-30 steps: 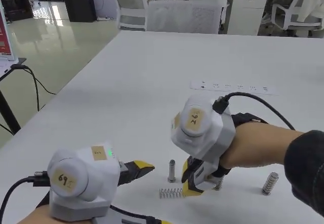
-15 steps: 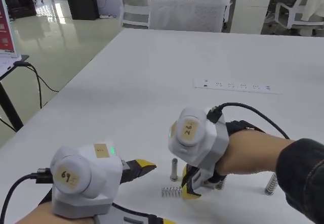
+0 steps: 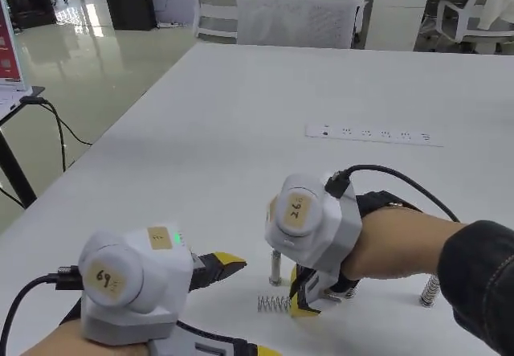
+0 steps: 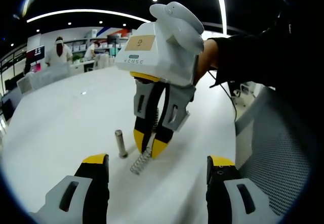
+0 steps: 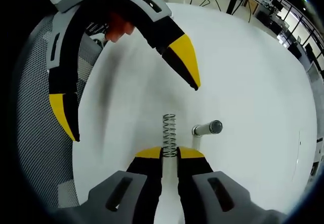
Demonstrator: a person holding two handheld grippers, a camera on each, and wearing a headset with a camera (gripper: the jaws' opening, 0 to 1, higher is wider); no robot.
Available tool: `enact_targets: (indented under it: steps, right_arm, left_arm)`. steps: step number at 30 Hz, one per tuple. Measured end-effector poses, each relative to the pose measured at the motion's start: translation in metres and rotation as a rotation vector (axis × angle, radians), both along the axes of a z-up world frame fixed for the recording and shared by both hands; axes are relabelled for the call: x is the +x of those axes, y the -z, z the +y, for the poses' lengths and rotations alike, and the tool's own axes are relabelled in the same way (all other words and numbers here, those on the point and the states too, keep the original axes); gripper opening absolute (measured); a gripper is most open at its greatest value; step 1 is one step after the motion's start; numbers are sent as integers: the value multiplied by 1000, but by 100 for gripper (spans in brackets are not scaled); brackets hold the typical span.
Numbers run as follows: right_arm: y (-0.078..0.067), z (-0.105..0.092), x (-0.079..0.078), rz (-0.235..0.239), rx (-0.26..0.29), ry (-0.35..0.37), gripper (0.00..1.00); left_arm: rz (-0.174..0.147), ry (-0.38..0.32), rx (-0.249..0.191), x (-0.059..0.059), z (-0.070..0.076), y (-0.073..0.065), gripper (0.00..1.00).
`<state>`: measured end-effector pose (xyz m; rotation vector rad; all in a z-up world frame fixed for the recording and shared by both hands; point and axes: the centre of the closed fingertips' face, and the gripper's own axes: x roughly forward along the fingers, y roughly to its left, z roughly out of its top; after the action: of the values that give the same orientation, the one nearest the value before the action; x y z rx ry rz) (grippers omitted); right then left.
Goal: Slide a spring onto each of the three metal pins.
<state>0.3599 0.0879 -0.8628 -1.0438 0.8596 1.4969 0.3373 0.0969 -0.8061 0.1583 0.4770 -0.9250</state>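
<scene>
The small coiled steel spring (image 5: 168, 128) lies on the white table (image 3: 241, 131), its axis running straight out from the right gripper (image 5: 169, 153) clamped on its near end, the upright grey metal pin (image 5: 207, 128) just beside it, the left gripper (image 4: 158, 159) gaping empty nearby.

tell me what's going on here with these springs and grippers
A person at a white table holds a gripper in each hand. The right gripper has its fingers shut on one end of a spring that lies on the table, right beside an upright metal pin with no spring on it yet. The left gripper is open nearby and holds nothing. Another spring stands farther to the right, partly hidden by the person's sleeve.
</scene>
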Motion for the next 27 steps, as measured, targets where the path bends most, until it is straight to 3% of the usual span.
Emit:
enact_targets:
  steps: [15, 27]
  right_arm:
    - [-29, -18, -8, 2, 28, 20, 8]
    - [-49, -23, -14, 16, 62, 14, 8]
  left_arm:
    - [-3, 18, 3, -3, -4, 0, 70]
    - [-62, 39, -34, -2, -7, -12, 53]
